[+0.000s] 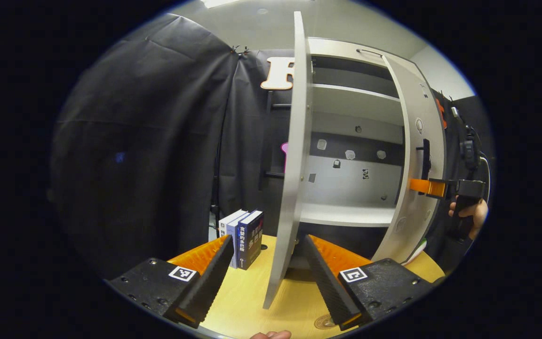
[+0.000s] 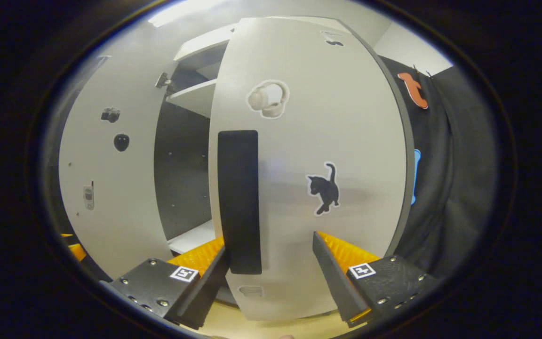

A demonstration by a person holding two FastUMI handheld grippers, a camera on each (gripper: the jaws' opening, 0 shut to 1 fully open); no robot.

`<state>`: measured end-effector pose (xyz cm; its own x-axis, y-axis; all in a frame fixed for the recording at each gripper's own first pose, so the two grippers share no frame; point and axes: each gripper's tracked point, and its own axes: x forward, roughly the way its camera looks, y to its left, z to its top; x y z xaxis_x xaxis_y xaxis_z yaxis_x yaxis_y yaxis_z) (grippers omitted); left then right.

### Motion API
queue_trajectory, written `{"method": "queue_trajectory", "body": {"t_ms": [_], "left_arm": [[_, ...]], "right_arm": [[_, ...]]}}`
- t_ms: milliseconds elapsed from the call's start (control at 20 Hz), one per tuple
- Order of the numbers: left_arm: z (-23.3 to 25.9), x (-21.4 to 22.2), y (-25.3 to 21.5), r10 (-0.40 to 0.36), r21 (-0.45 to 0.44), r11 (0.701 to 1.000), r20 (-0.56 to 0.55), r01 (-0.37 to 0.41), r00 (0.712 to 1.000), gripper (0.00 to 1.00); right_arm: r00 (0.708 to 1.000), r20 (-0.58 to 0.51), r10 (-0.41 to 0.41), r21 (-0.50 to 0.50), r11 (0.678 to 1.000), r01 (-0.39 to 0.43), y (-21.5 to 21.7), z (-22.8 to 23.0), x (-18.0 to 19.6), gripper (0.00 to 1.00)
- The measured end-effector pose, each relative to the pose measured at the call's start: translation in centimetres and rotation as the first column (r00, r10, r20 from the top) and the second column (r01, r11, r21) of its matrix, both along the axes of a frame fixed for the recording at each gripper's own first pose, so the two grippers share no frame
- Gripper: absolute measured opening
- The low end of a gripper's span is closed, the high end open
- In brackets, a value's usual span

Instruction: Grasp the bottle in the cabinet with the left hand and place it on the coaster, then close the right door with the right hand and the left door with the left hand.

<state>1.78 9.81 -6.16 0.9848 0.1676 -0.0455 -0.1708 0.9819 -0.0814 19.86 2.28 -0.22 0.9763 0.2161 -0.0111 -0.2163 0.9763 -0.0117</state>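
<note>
In the left gripper view, the left hand-held gripper (image 1: 267,278) has its fingers spread wide with nothing between them but the thin edge of the cabinet's left door (image 1: 294,179), which stands ajar and edge-on, apart from both fingers. Beyond that door the cabinet (image 1: 353,141) shows pale shelves (image 1: 346,214) and a dark back panel dotted with small stickers; I cannot make out a bottle on the shelves. Part of a round patterned coaster (image 1: 323,322) lies on the wooden tabletop (image 1: 247,296) near its front edge, just beside the right-hand finger, and whether anything stands on it is cut off from sight. A few upright books (image 1: 245,238) stand farther back on the tabletop, left of the left door. The right door (image 1: 414,155) is swung partway, and the right hand-held gripper (image 1: 428,187), held by a hand (image 1: 471,214), reaches its outer face beside the dark handle (image 1: 425,160). In the right gripper view, the right hand-held gripper (image 2: 271,278) is wide open and close against the right door (image 2: 308,165), its fingers straddling the lower end of the handle (image 2: 238,197) without clamping it; a cat sticker (image 2: 325,188) and a headphones sticker (image 2: 267,99) sit on the door's face.
</note>
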Motion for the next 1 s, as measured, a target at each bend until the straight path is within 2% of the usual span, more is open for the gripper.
{"method": "queue_trajectory", "body": {"t_ms": [50,150,200,250,300,500,550,700,750,800,900,950,1000], "left_arm": [[0.2,0.1,0.4,0.003,-0.004,1.000,0.005,-0.003,1.000,0.90],[0.5,0.2,1.3,0.012,-0.002,1.000,0.011,-0.012,1.000,0.90],[0.7,0.3,1.9,0.018,-0.001,1.000,0.013,-0.018,1.000,0.95],[0.9,0.4,2.5,0.023,-0.002,1.000,0.012,-0.023,1.000,0.91],[1.0,0.6,2.9,0.024,-0.007,1.000,0.010,-0.024,1.000,0.95],[1.9,0.9,4.7,0.025,-0.019,1.000,0.009,-0.025,1.000,0.95],[2.2,0.9,5.2,0.028,-0.022,0.999,0.011,-0.028,1.000,0.91],[2.4,1.3,6.1,0.012,-0.028,1.000,0.012,-0.012,1.000,1.00],[2.6,1.2,6.3,0.011,-0.031,0.999,0.010,-0.010,1.000,0.95],[3.0,1.5,6.6,0.006,-0.031,1.000,0.014,-0.005,1.000,0.95],[3.7,1.8,6.8,-0.015,-0.046,0.999,0.015,0.016,1.000,0.95],[4.0,2.1,6.7,-0.035,-0.056,0.998,0.014,0.035,0.999,0.90],[4.3,2.4,6.8,-0.047,-0.065,0.997,0.014,0.048,0.999,0.95]], "right_arm": [[1.000,0.001,-0.004,-0.003,1.000,0.004,0.2,-0.1,0.3,1.00],[1.000,0.003,-0.023,-0.009,1.000,0.023,0.6,-0.1,0.9,1.00],[0.999,0.008,-0.039,-0.013,0.999,0.040,0.7,-0.1,1.1,1.00],[0.998,0.016,-0.055,-0.014,0.998,0.055,0.8,-0.1,1.3,0.96],[0.997,0.019,-0.070,-0.009,0.997,0.070,0.8,-0.1,1.6,1.00],[0.990,0.031,-0.136,-0.004,0.991,0.136,1.0,-0.1,2.6,1.00],[0.988,0.034,-0.150,-0.003,0.989,0.150,1.1,0.0,2.8,0.97],[0.981,0.042,-0.190,0.000,0.982,0.190,1.1,-0.1,3.1,0.99],[0.979,0.044,-0.201,0.001,0.980,0.201,1.1,-0.2,3.2,1.00],[0.977,0.043,-0.210,0.003,0.978,0.210,1.2,-0.2,3.3,0.97],[0.975,0.039,-0.220,0.008,0.976,0.220,1.2,-0.3,3.3,1.00],[0.975,0.036,-0.220,0.007,0.976,0.220,1.2,-0.3,3.3,1.00],[0.976,0.029,-0.215,0.006,0.977,0.215,1.4,-0.5,3.2,1.00]]}}
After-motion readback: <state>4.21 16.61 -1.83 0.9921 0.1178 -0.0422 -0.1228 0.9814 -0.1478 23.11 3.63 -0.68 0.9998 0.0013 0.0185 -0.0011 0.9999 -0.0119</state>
